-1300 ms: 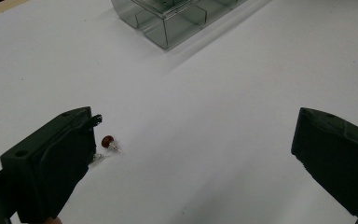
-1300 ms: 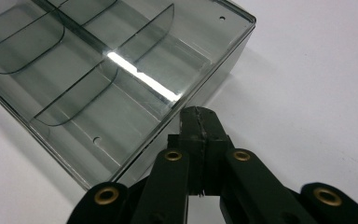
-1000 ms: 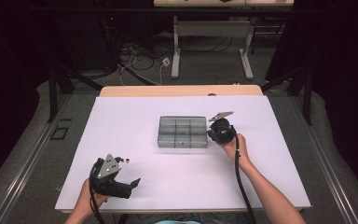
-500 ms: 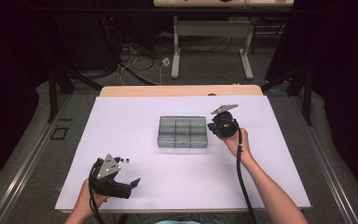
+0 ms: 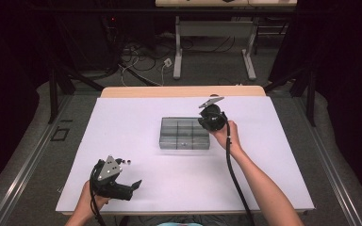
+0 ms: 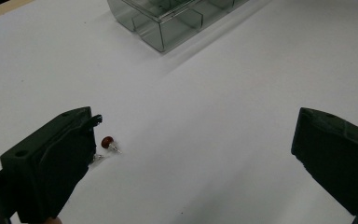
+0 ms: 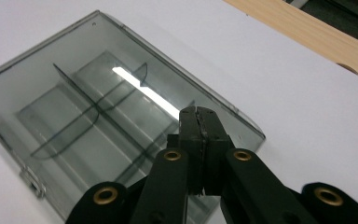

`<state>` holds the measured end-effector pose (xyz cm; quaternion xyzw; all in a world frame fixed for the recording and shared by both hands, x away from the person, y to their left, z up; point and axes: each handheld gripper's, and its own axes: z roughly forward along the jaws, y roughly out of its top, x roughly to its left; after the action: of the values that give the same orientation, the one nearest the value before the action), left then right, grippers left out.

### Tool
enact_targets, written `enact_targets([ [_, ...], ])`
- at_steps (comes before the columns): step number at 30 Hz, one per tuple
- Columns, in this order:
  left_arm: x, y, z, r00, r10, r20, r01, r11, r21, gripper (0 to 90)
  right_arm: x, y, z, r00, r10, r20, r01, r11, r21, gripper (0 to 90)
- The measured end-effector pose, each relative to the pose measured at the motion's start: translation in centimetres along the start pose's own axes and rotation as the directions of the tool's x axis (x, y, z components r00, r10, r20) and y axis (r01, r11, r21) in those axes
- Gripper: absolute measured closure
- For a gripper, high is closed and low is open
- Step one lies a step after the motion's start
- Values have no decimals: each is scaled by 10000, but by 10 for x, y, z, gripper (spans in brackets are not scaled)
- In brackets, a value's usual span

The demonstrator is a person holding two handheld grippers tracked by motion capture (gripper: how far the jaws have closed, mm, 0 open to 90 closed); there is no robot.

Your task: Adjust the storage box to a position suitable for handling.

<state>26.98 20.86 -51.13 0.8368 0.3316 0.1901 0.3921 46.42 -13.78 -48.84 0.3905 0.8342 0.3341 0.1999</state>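
Note:
A smoky clear compartment box (image 5: pixel 184 134) lies at the middle of the white table; its dividers (image 7: pixel 74 107) show through the flat top. My right gripper (image 5: pixel 206 122) hovers over the box's far right corner, and its jaws (image 7: pixel 199 119) are pressed together with nothing seen between them. My left gripper (image 5: pixel 128 173) rests near the table's front left with its jaws (image 6: pixel 196 121) spread wide and nothing between them. A small red-headed pin (image 6: pixel 107 142) lies on the table just beside its left jaw, and the box (image 6: pixel 168 23) stands farther ahead.
A few small dark bits (image 5: pixel 125 161) lie on the white table cover (image 5: pixel 264 179) by the left gripper. A wooden table edge (image 5: pixel 179 91) runs along the far side. Beyond it are table legs and cables on the floor (image 5: pixel 141 61).
The right gripper has risen and moved toward the far side along the box's right edge, still shut. The left gripper has stayed where it was.

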Motion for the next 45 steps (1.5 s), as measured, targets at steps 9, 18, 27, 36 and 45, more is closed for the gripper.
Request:
enact_targets([
  [9,1,0,0,10000,39,28,-39,10000,81,0,4,29,30,9995,223,232,-226,9996,138,900],
  [18,1,0,1,9999,-36,100,35,10000,46,0,7,43,60,9983,435,390,-452,9980,450,900],
  [27,1,0,2,10000,-21,52,21,10000,59,0,8,48,79,9972,609,433,-639,9954,709,900],
  [36,1,0,2,10000,19,96,-21,9999,170,0,10,47,94,9970,495,589,-549,9941,933,900],
  [45,1,0,2,9999,29,144,-31,9998,172,0,12,46,95,9962,576,654,-644,9921,1078,900],
])
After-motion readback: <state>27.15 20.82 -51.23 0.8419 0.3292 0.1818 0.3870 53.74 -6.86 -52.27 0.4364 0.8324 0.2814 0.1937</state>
